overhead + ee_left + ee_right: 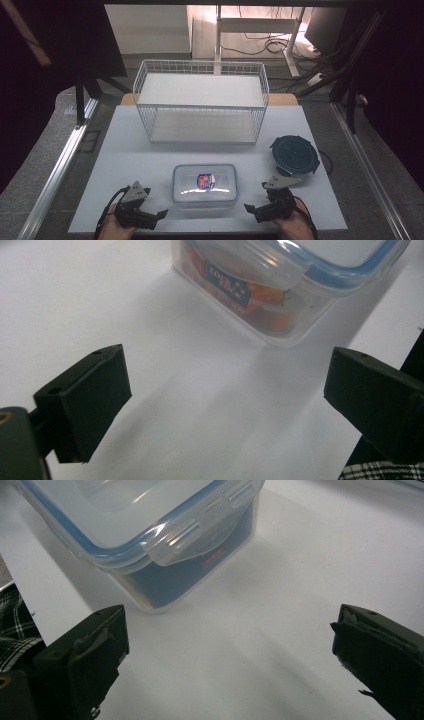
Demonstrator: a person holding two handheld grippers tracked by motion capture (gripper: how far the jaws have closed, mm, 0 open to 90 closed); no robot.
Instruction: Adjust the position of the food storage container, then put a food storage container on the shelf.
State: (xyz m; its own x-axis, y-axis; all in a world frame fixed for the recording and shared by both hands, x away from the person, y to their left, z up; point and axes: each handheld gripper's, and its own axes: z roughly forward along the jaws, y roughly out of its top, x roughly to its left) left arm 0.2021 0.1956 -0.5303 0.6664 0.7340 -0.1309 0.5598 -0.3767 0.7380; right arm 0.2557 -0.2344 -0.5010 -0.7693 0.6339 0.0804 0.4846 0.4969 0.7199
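We find the lidded clear container (204, 184) on the white table (130, 155), midway between both grippers. The left gripper (161, 215) and right gripper (248, 207) flank it, jaws wide apart, holding nothing.

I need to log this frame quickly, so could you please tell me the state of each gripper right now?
Left gripper: open, holding nothing, beside the clear lidded container.
Right gripper: open, holding nothing, at the container's other side.

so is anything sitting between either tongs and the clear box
Nothing visible. The left tongs and right tongs flank the clear lidded box, both open, with bare white table between each and the box.
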